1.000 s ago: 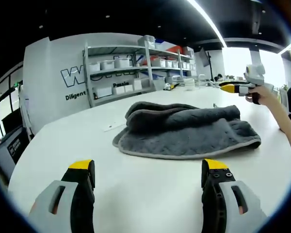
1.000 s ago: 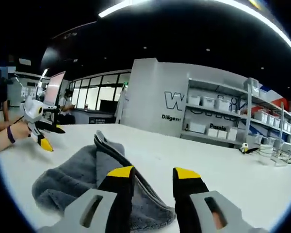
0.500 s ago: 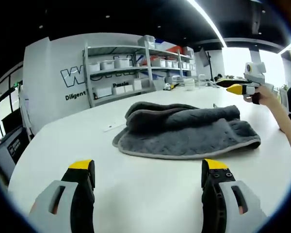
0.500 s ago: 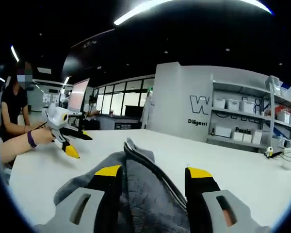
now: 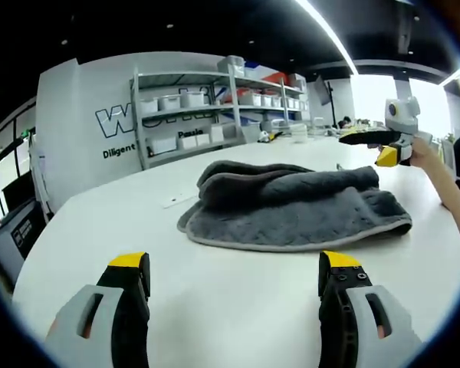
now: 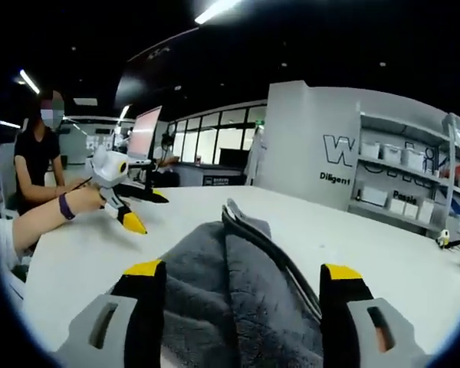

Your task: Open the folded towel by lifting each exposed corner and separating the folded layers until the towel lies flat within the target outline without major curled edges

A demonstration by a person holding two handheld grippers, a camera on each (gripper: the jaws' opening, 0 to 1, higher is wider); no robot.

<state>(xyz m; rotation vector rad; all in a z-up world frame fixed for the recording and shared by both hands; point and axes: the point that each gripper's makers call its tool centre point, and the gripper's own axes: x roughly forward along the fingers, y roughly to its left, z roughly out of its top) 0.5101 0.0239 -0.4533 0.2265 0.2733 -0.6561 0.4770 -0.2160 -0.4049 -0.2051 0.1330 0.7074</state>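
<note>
Your right tongs, spread above the folded towel, risk pinching several layers; left tongs wait spread.

Towel on table, shelving behind, right tool over towel.

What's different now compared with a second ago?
The right gripper has tipped down toward the grey towel and its jaws have spread wider over the fabric. Nothing is gripped. The left gripper stayed put, open, and the towel remains bunched on the white table.
</note>
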